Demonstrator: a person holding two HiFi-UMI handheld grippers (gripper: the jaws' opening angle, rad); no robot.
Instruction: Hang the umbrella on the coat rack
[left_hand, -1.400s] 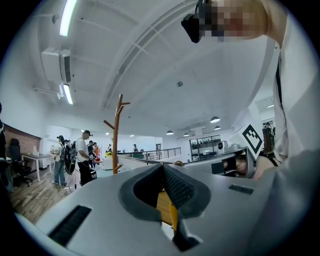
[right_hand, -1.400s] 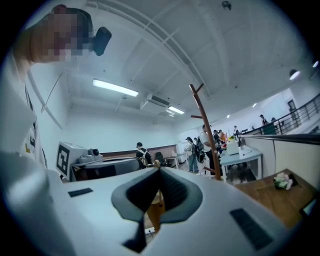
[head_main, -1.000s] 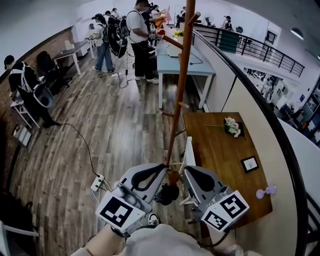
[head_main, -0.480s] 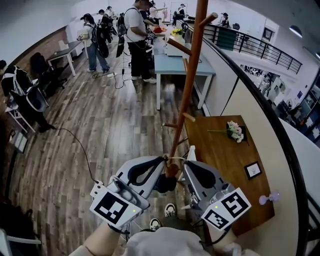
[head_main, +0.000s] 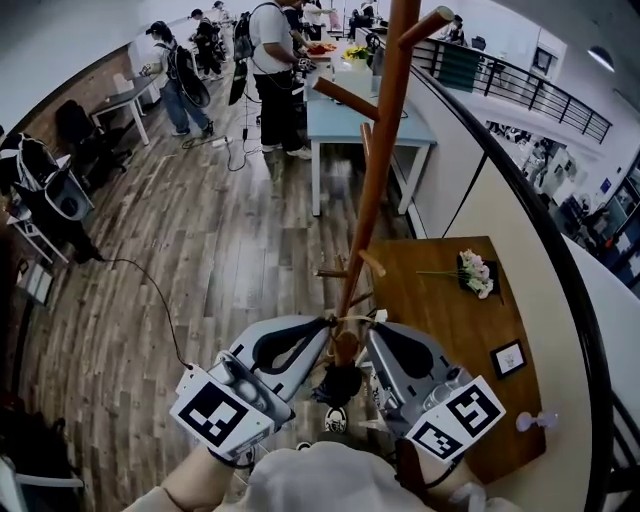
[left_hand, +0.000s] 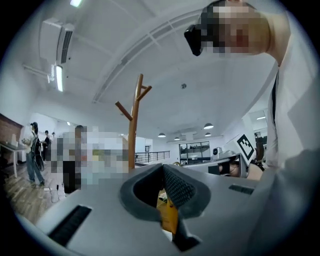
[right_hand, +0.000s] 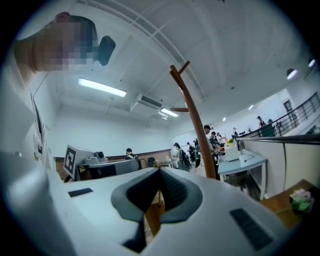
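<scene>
The wooden coat rack (head_main: 380, 170) rises as a tall pole with angled pegs just ahead of me, and shows in the left gripper view (left_hand: 132, 130) and the right gripper view (right_hand: 194, 120). The umbrella (head_main: 340, 384) hangs dark and folded below its wooden handle (head_main: 346, 346), which carries a thin cord loop, close against the foot of the pole. My left gripper (head_main: 325, 326) and right gripper (head_main: 371, 330) meet tip to tip at that handle. Each is shut, with a yellow-brown piece of the umbrella (left_hand: 169, 218) (right_hand: 154, 216) pinched between its pads.
A brown wooden table (head_main: 455, 340) with a flower bunch (head_main: 476, 272) and a small picture frame (head_main: 508, 357) stands right of the rack. A blue-grey table (head_main: 350, 120) lies behind it. Several people stand at the back. A cable (head_main: 160, 300) and power strip lie on the floor at left.
The rack's pole has come nearer and stands taller in the head view. Both grippers stay together, shut at the umbrella's handle, and have barely shifted.
</scene>
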